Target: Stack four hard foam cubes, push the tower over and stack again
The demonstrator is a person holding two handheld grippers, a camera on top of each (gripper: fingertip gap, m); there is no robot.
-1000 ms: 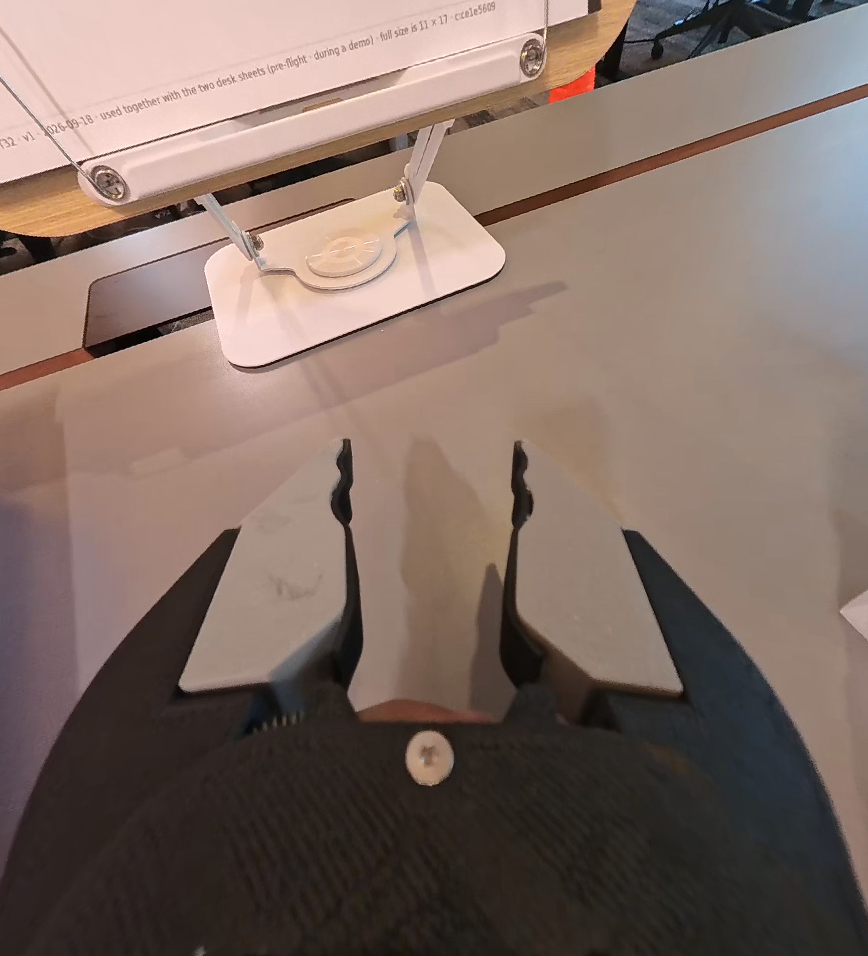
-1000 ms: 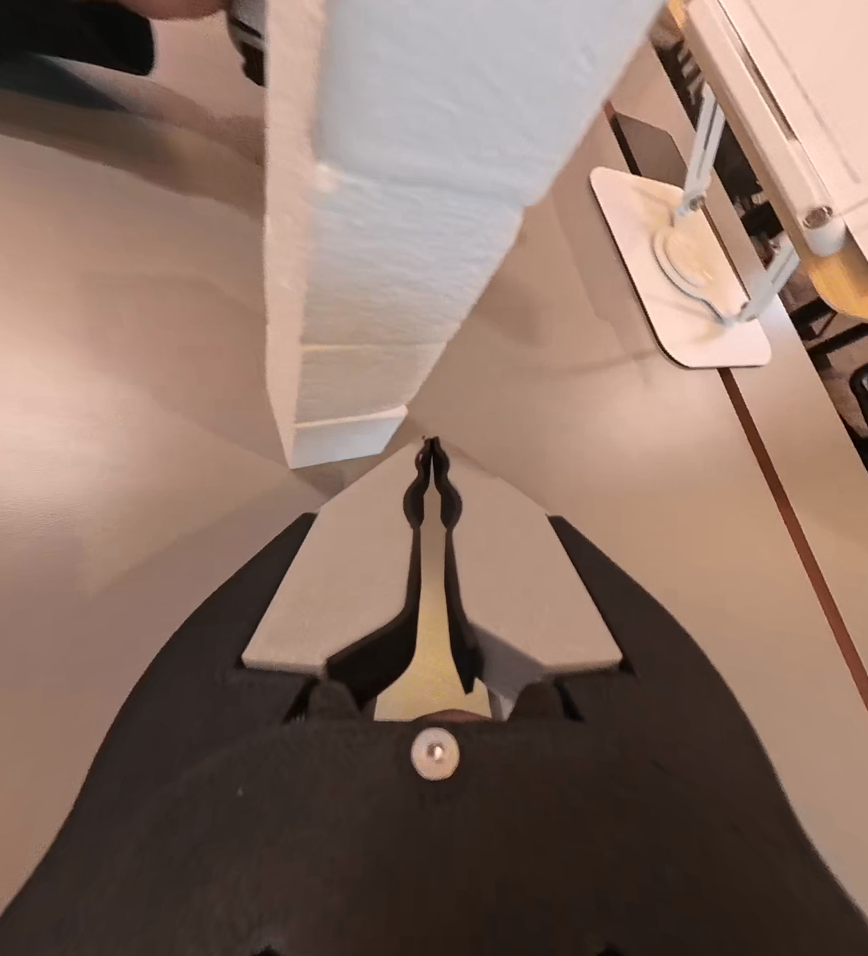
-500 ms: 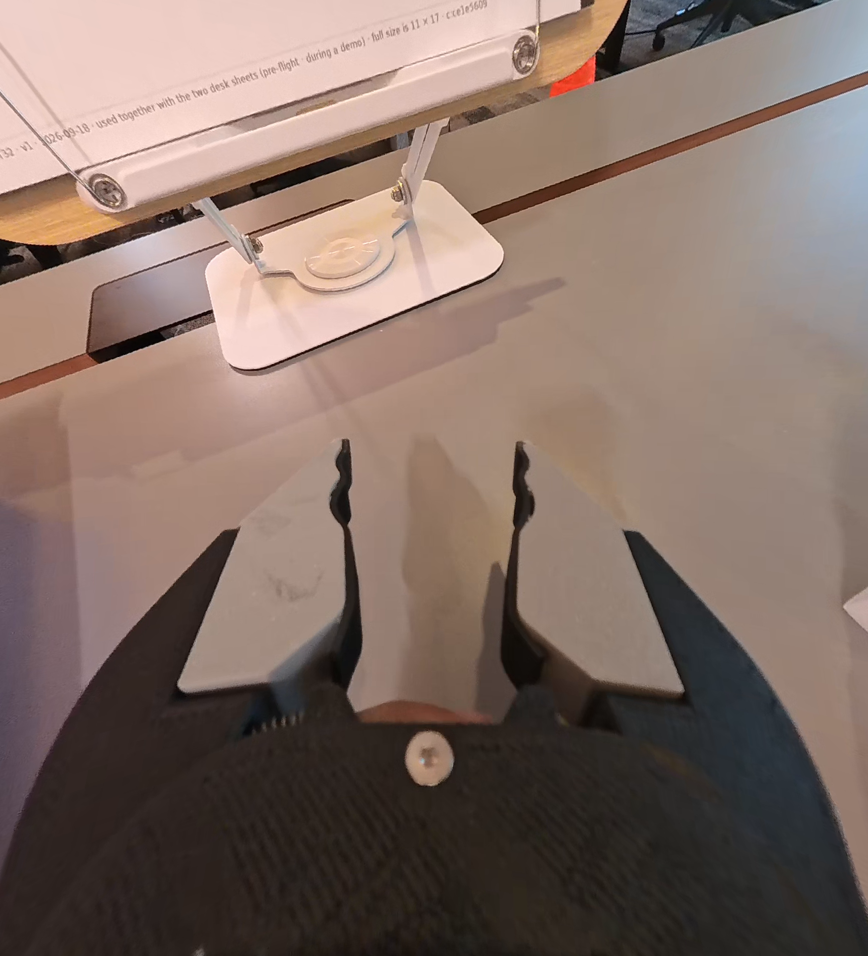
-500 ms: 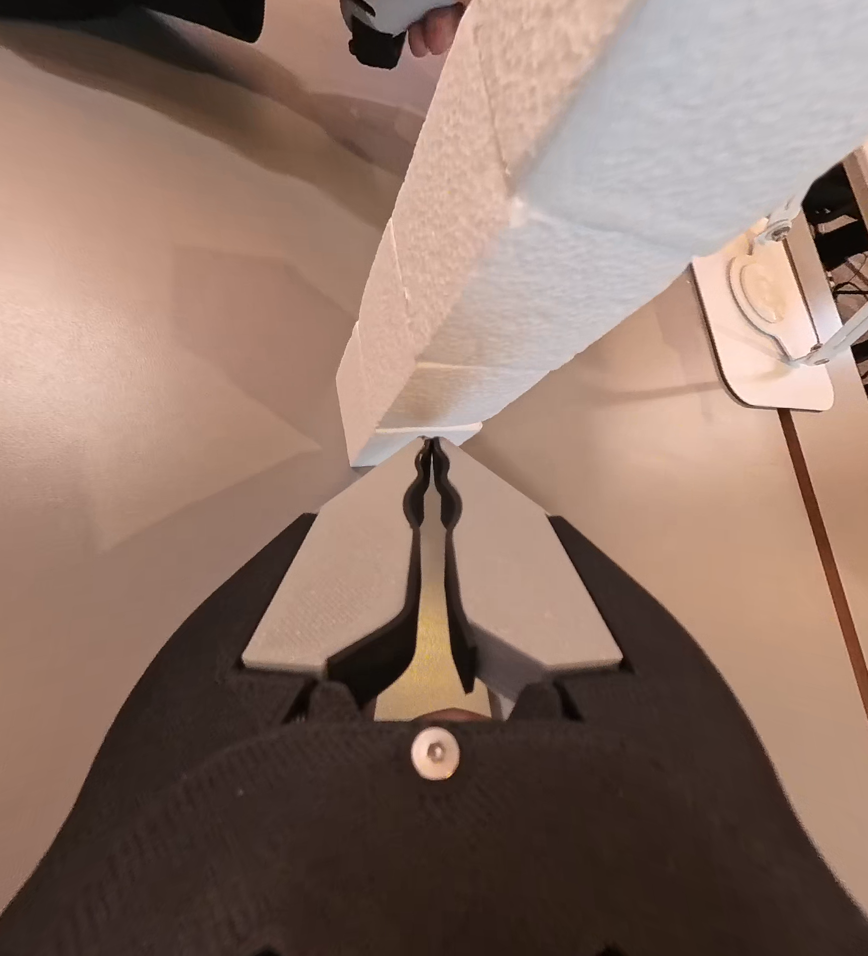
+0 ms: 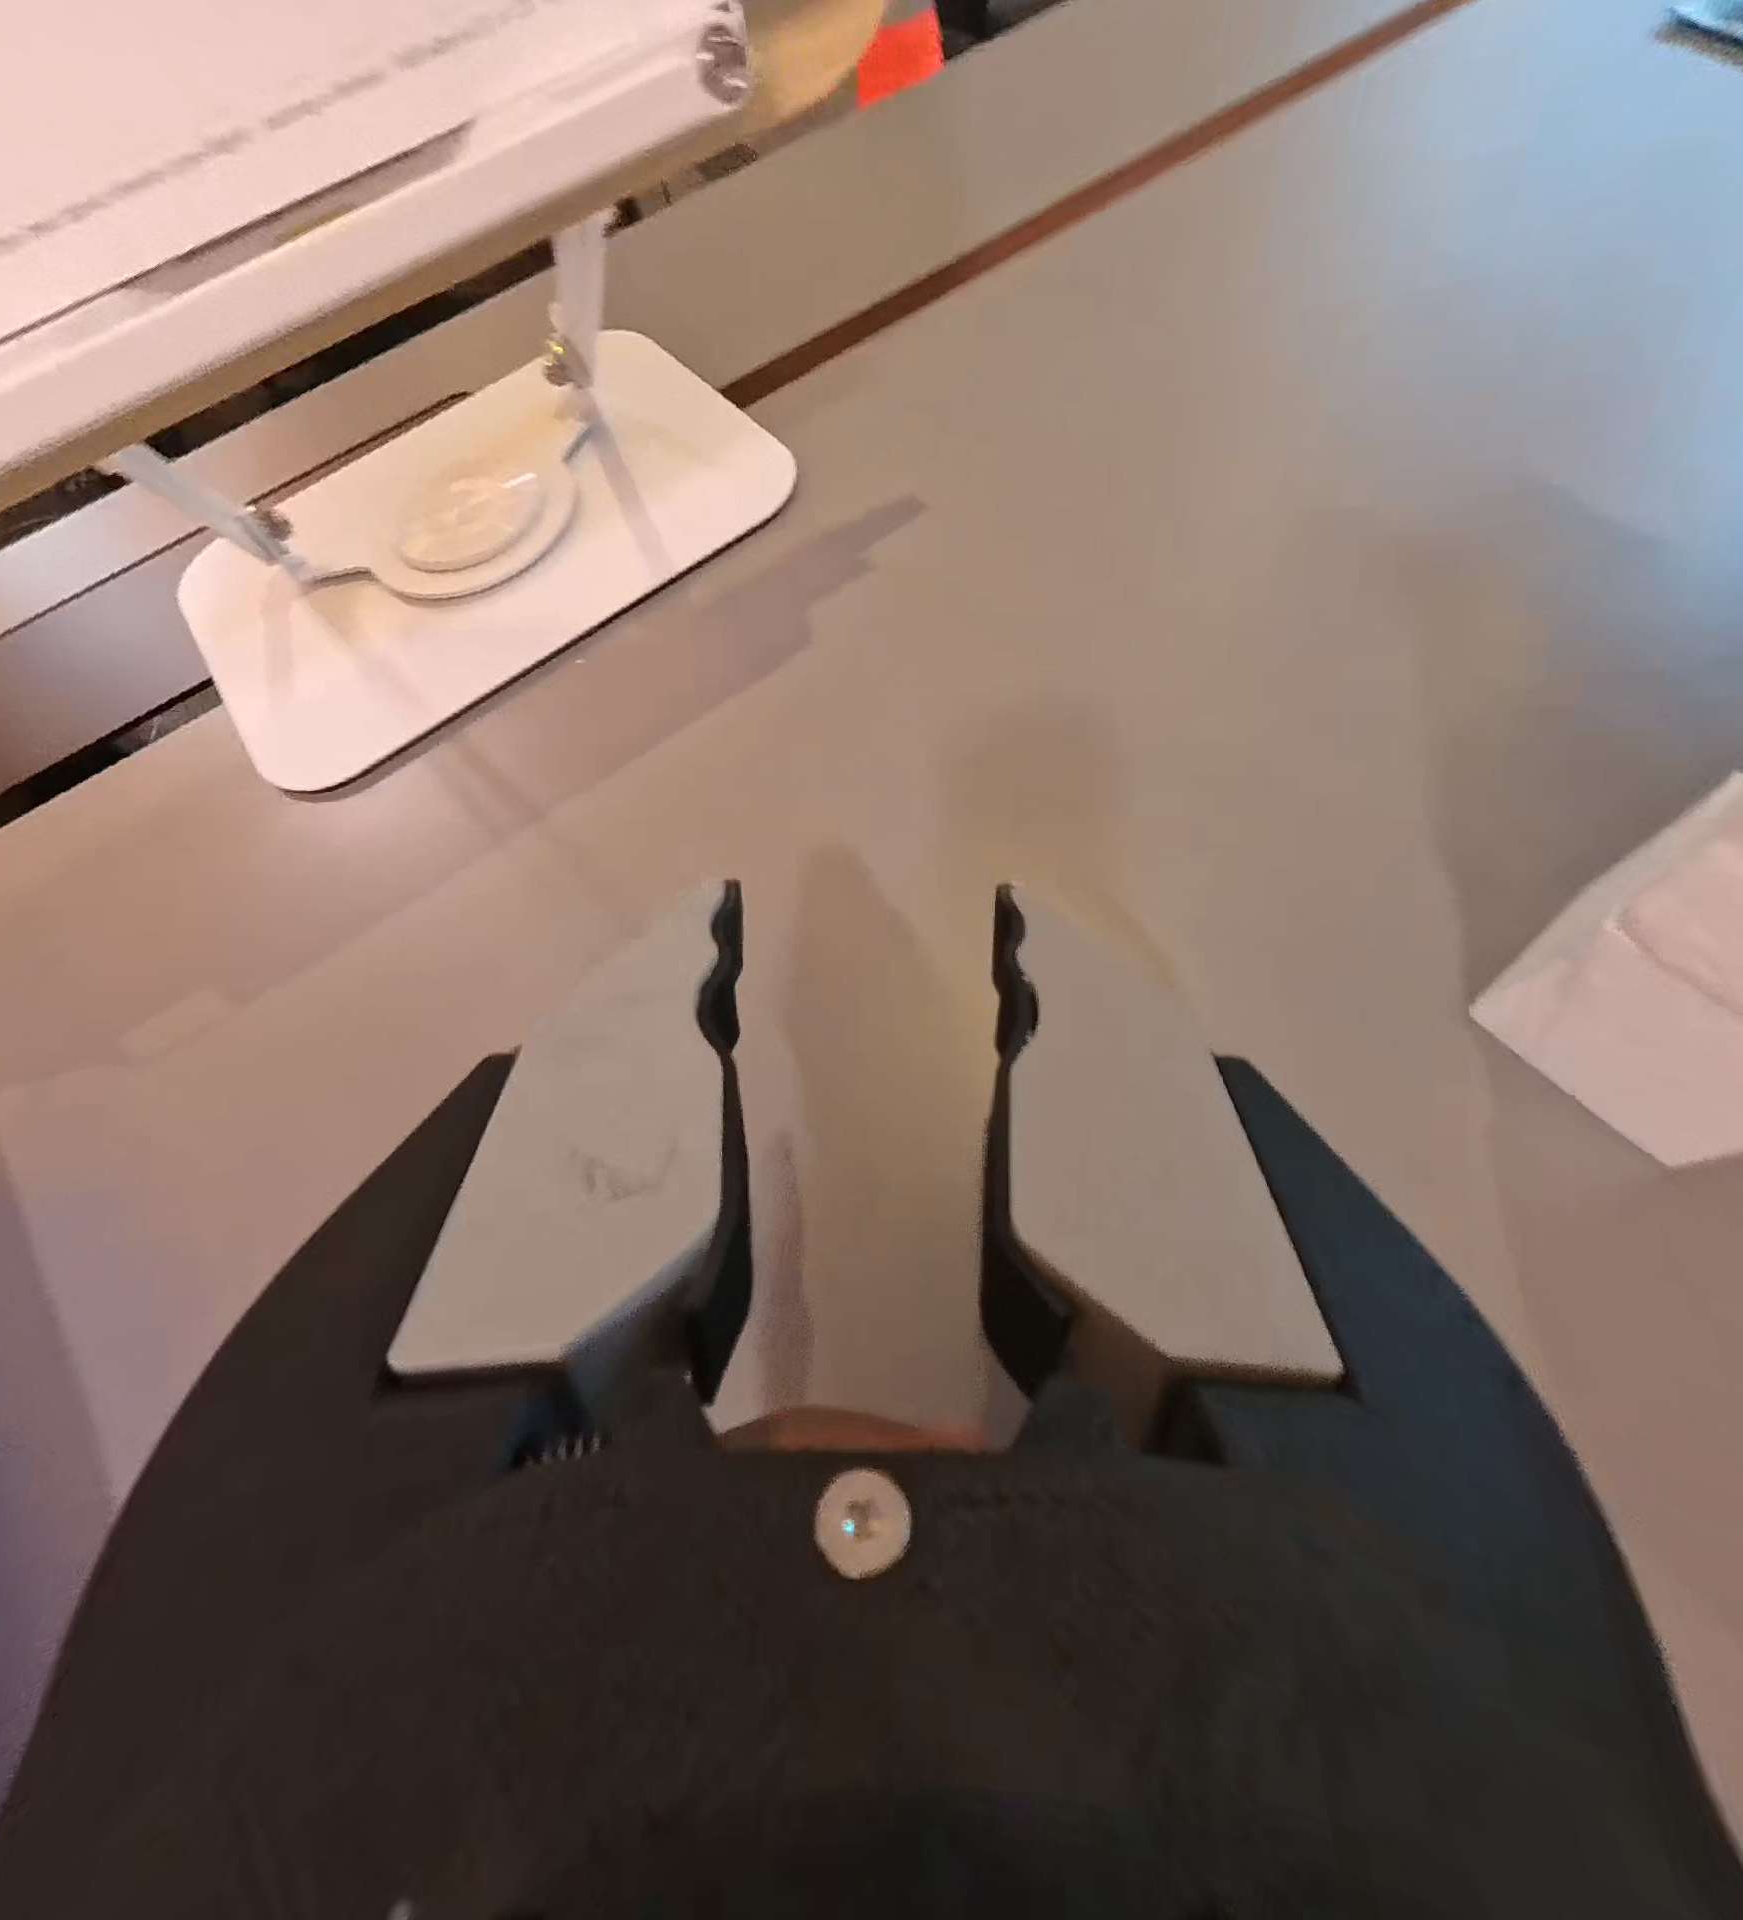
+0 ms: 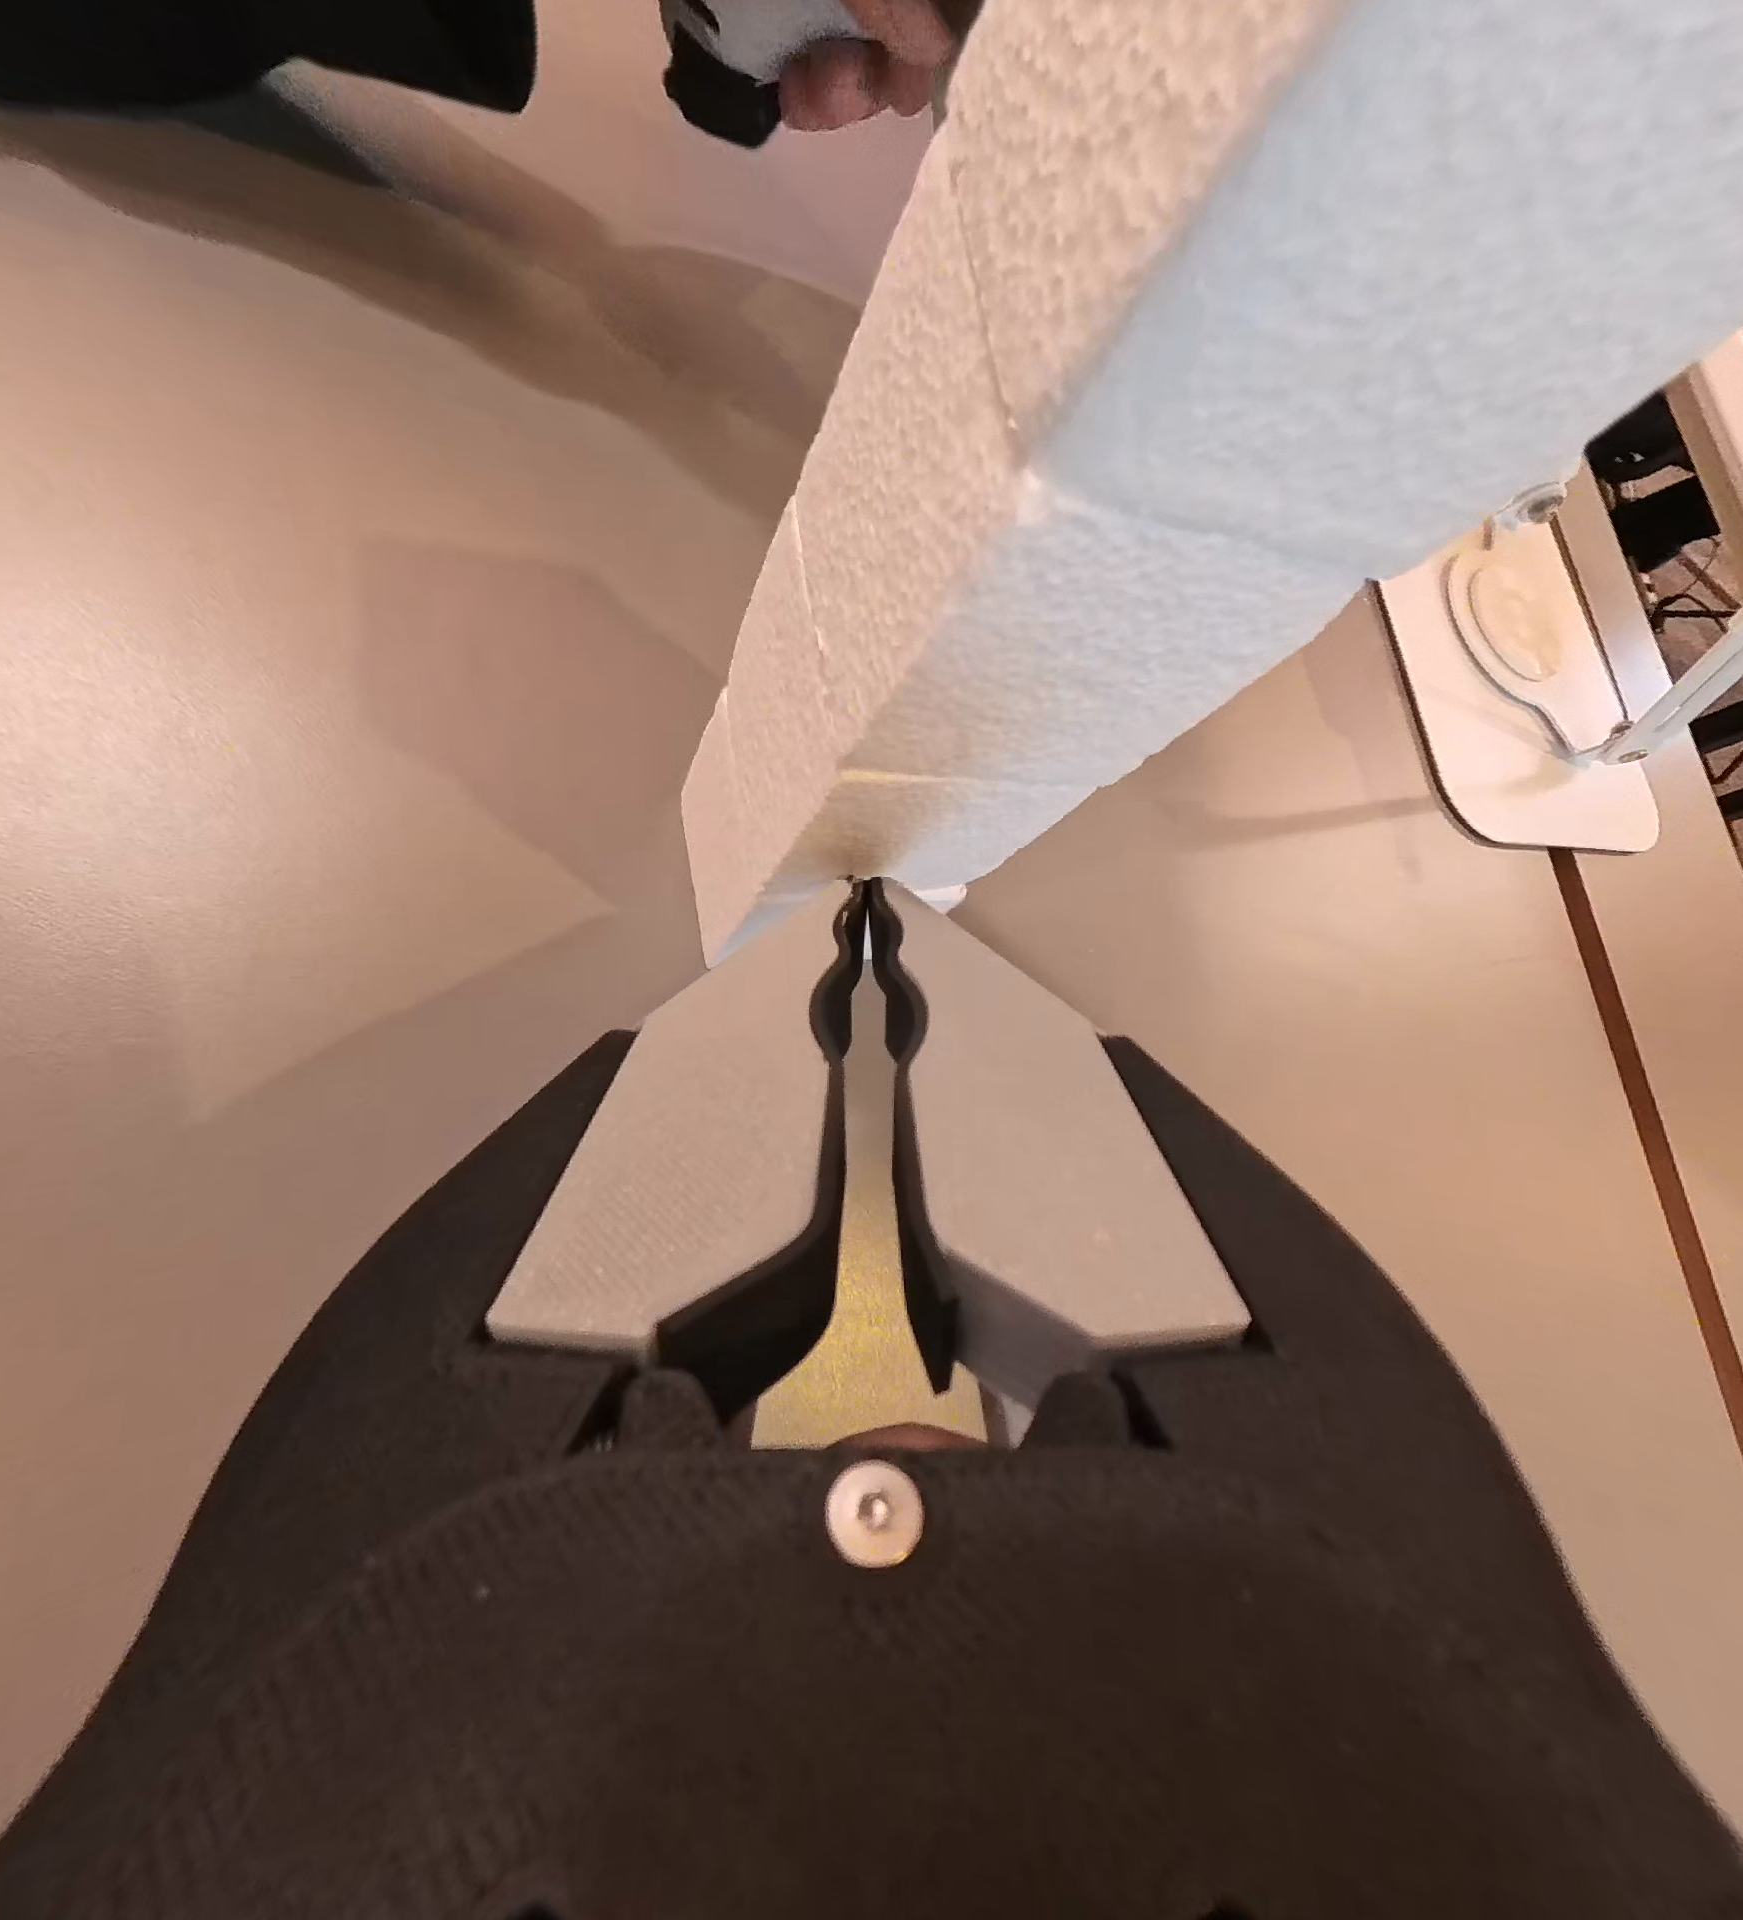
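the landmark here is the white stand base (image 5: 493,582), flat on the grey bench (image 5: 1262,582) under a tilted board (image 5: 254,177) that carries a printed sheet.

in the left wrist view, the left gripper (image 5: 867,914) hangs over bare bench on the near side of that base. its grey fingers (image 5: 597,1174) are spread apart with nothing between them. to the right of the base and well apart from it, a corner of white foam (image 5: 1698,997) shows at the frame's right edge, lying on the bench; a seam between two blocks can be made out on it. the view is somewhat blurred.

in the right wrist view, the stand base (image 6: 1532,727) sits at the far right, by a brown strip in the bench. to its left the tower of foam cubes (image 6: 1033,499) leans steeply, its top tipped over toward the base, with seams between the blocks visible along its side. its bottom end is at the tips of the right gripper (image 6: 865,891), whose fingers (image 6: 711,1164) are pressed together with nothing held and whose tips touch the lower edge of the tower. farther left of the base, at the top edge, a hand (image 6: 846,62) holds a dark object, partly cut off by the frame.
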